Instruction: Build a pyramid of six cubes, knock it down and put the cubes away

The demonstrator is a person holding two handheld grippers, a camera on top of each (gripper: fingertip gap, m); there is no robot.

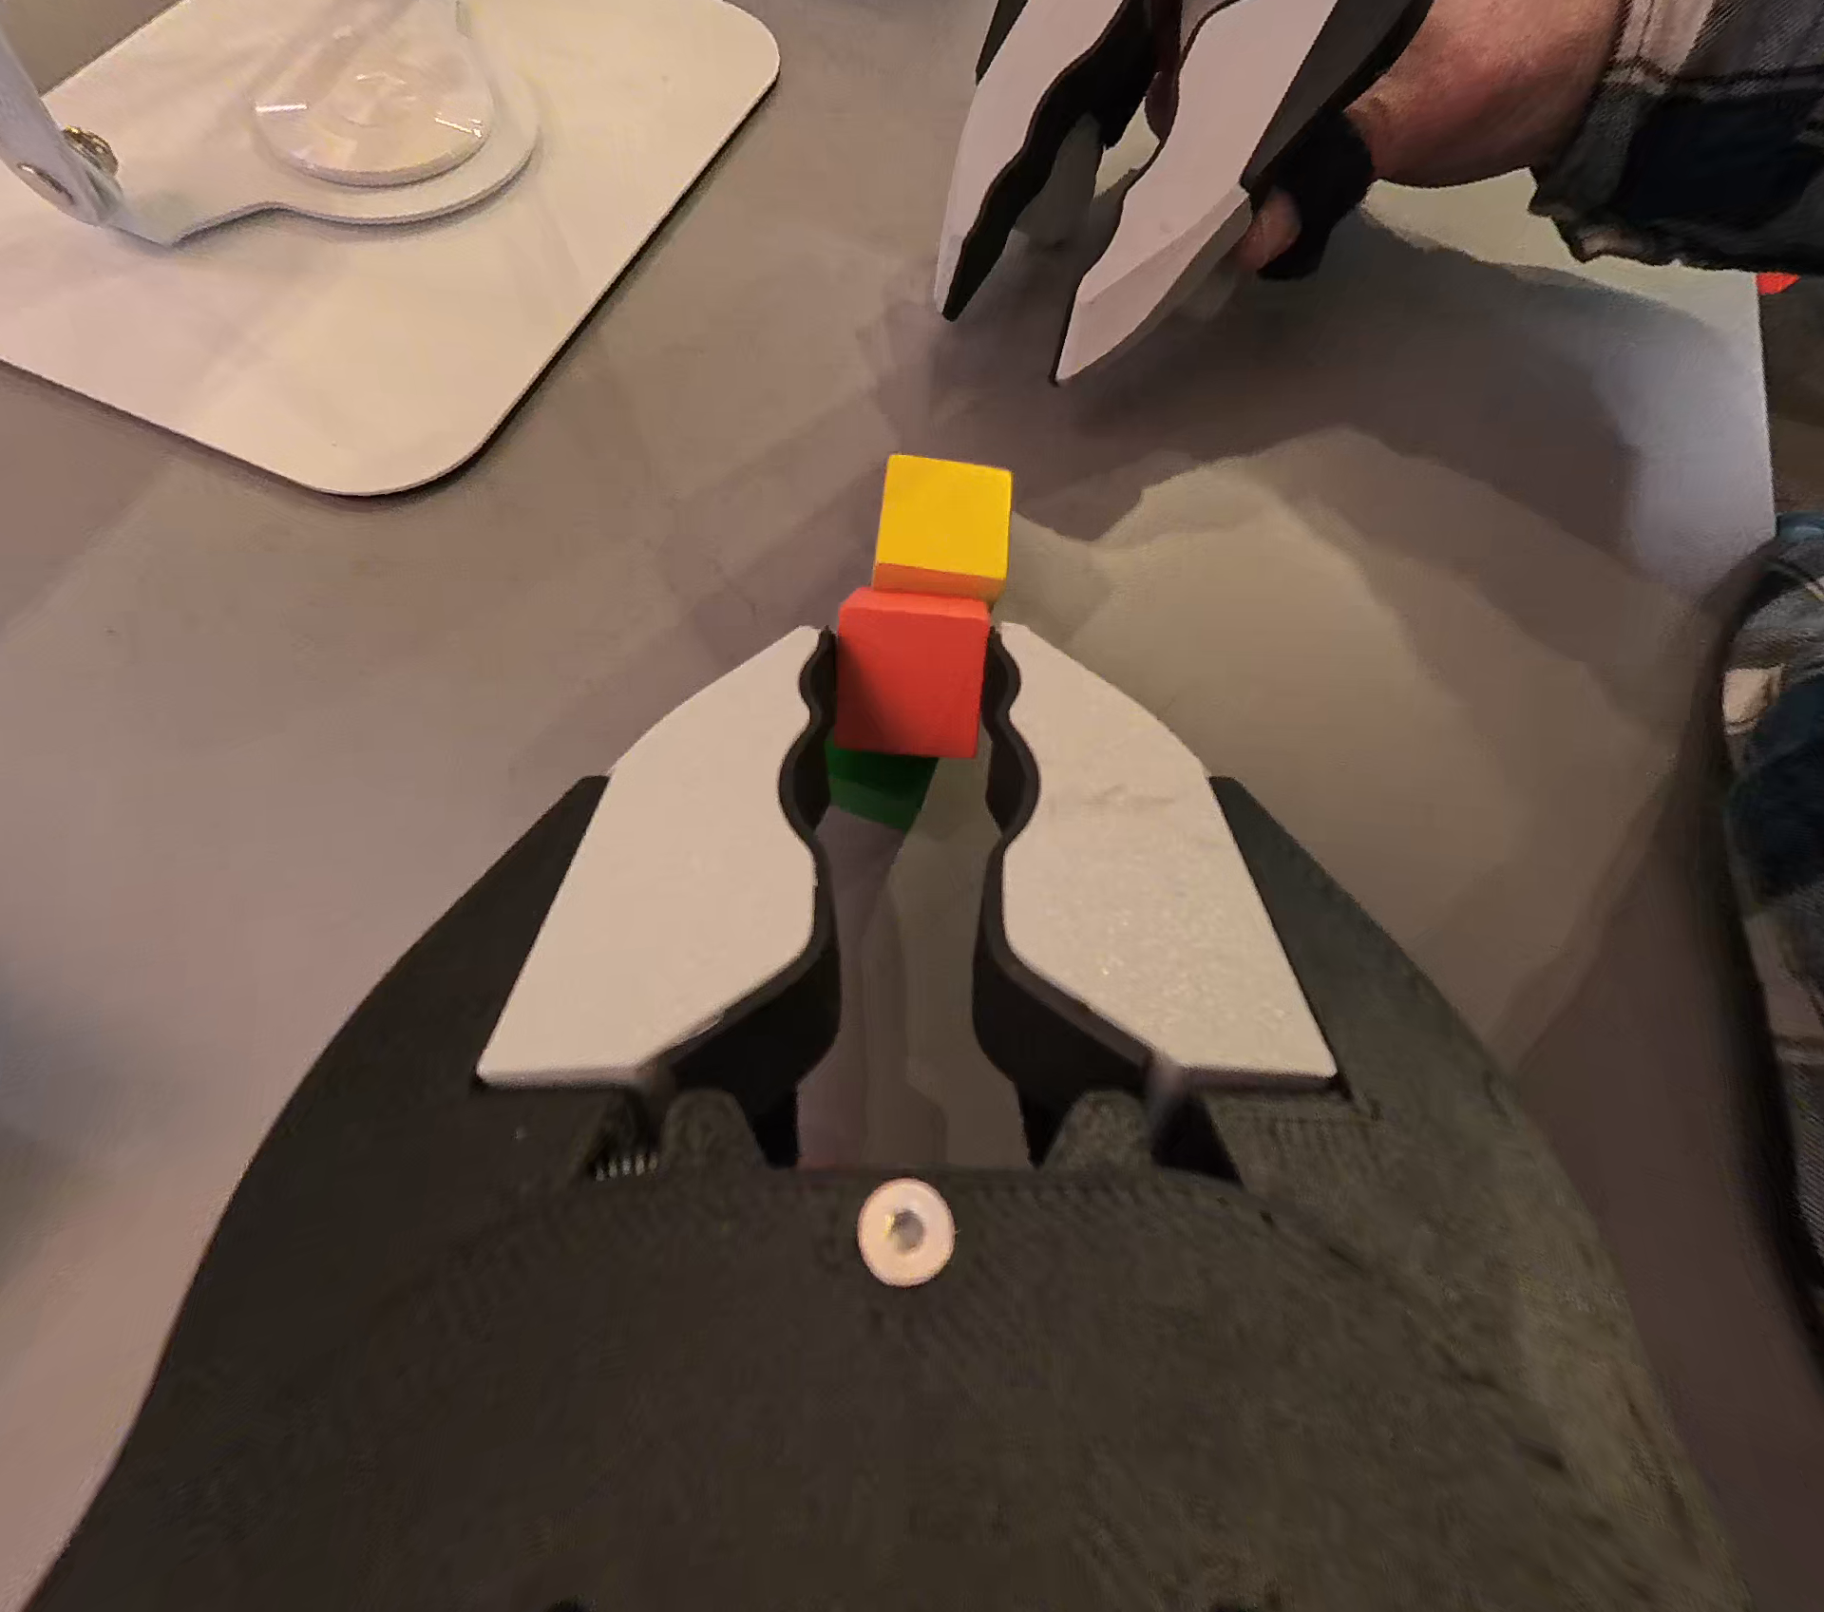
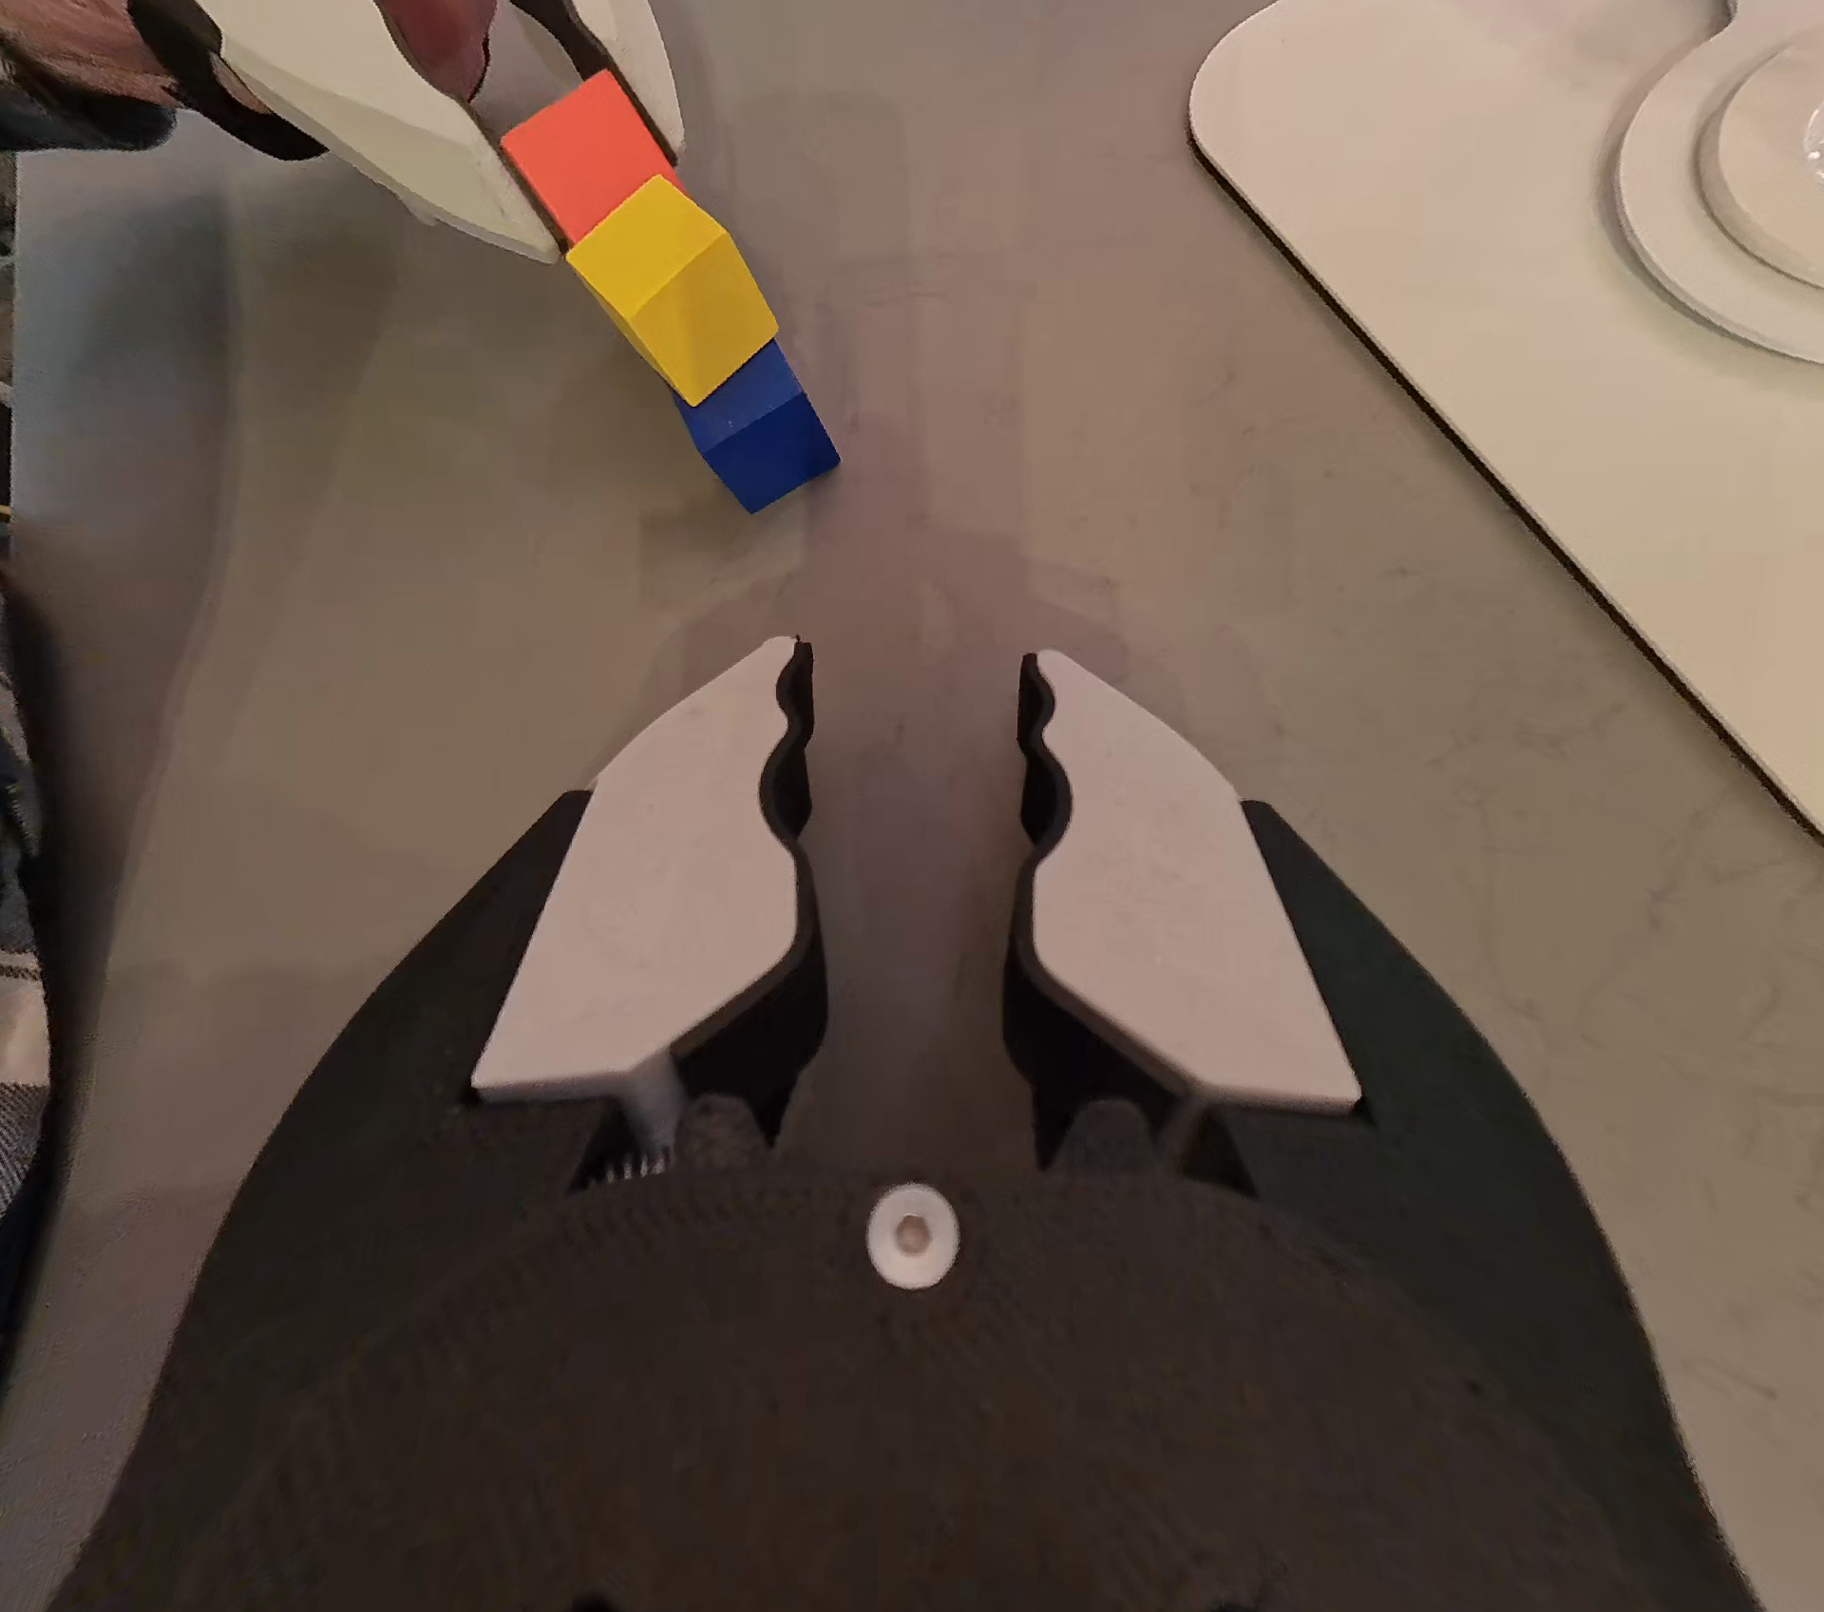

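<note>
Red cube point(image 1: 910, 671) clamped in left tongs point(image 1: 906, 645); blue cube point(image 2: 758, 430) only in right view, right tongs point(image 2: 915, 652) agape.

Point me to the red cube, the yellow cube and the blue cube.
Red cube point(image 1: 913, 671): left wrist view, its top face, between the left gripper's pads.
Yellow cube point(image 2: 671, 287): right wrist view, its upper face.
Blue cube point(image 2: 765, 440): right wrist view, its side face, by the table.
</note>
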